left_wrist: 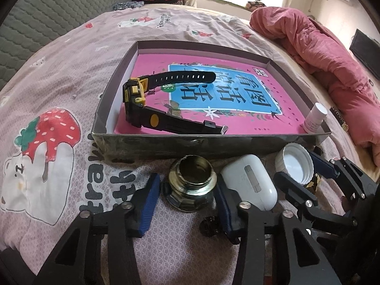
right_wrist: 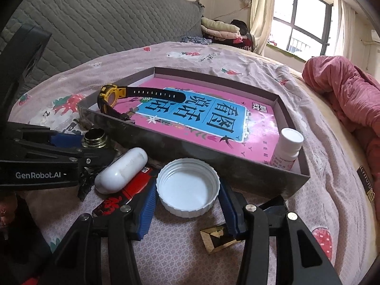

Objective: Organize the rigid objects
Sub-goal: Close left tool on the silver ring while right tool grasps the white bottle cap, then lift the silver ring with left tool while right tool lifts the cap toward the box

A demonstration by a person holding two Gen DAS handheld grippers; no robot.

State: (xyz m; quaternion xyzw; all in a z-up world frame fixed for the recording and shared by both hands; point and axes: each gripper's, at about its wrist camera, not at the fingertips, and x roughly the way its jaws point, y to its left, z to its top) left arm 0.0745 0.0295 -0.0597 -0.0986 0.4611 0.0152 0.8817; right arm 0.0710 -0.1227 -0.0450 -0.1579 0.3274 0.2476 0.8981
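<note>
Brass fitting (left_wrist: 192, 185), a short threaded metal piece, stands upright on the bed (left_wrist: 59, 76) just in front of the shallow box (left_wrist: 190, 143), between the blue pads of the left gripper (left_wrist: 187, 197); whether the pads press on it cannot be told. White screw cap (right_wrist: 187, 187) lies mouth-up between the pads of the right gripper (right_wrist: 187, 207), which stand at its sides with the left pad slightly clear. White earbud case (left_wrist: 251, 185) rests between the fitting and the cap. Inside the box, a pink book (left_wrist: 237, 90) carries a black-and-yellow watch (left_wrist: 152, 102) at the left, and a small white bottle (right_wrist: 288, 148) stands in the near right corner. A gold-and-black packet (right_wrist: 217, 237) lies beside the right gripper.
</note>
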